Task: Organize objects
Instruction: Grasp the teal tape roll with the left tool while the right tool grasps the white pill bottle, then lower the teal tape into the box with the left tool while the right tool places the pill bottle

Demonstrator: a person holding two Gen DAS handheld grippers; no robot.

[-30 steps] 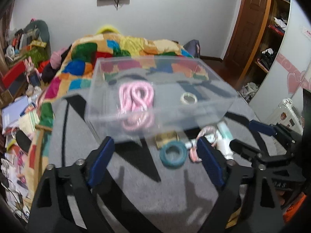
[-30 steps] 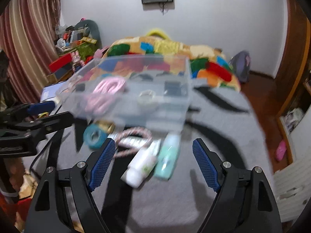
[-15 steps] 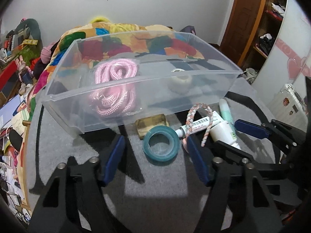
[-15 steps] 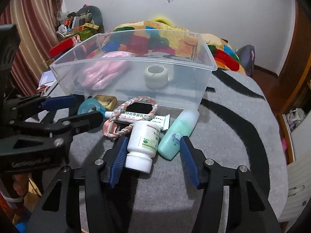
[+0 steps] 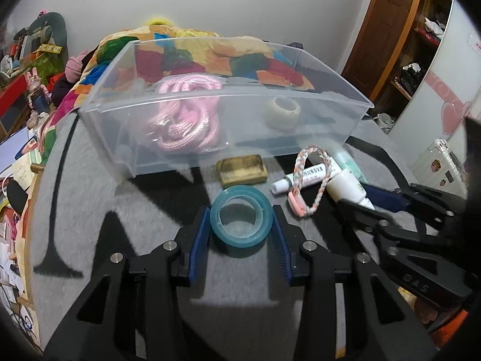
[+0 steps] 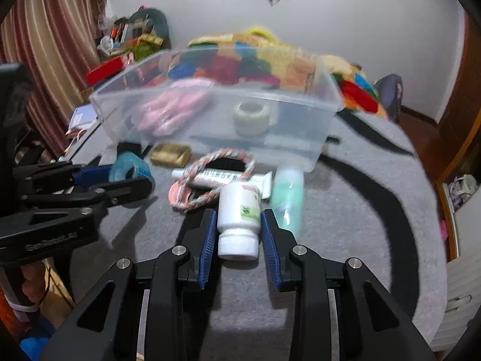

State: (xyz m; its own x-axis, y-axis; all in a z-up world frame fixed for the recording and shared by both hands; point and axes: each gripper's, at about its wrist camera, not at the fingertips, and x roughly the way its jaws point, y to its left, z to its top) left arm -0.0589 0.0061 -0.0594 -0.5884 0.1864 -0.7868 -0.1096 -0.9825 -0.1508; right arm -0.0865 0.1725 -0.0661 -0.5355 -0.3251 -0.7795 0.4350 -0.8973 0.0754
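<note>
A clear plastic bin [image 5: 210, 138] stands on the grey table; it holds a pink rope [image 5: 183, 123] and a white tape roll [image 5: 282, 111]. My left gripper [image 5: 240, 225] is shut on a teal tape roll [image 5: 240, 219] lying flat in front of the bin. My right gripper [image 6: 239, 228] is shut on a white bottle [image 6: 239, 210] lying on its side. A braided bracelet [image 5: 312, 177], an ointment tube [image 5: 303, 177], a green bottle [image 6: 288, 192] and a gold bar [image 5: 243, 170] lie between bin and grippers.
The table has a grey cloth with black stripes [image 6: 360, 210]. A bed with a patchwork quilt [image 5: 192, 51] lies behind the bin. Clutter stands at the left [image 5: 27, 60], and a door and shelves stand at the right [image 5: 399, 30].
Both grippers moved down and forward toward the items. The left jaws closed around the teal tape roll; the right jaws closed around the white bottle.
</note>
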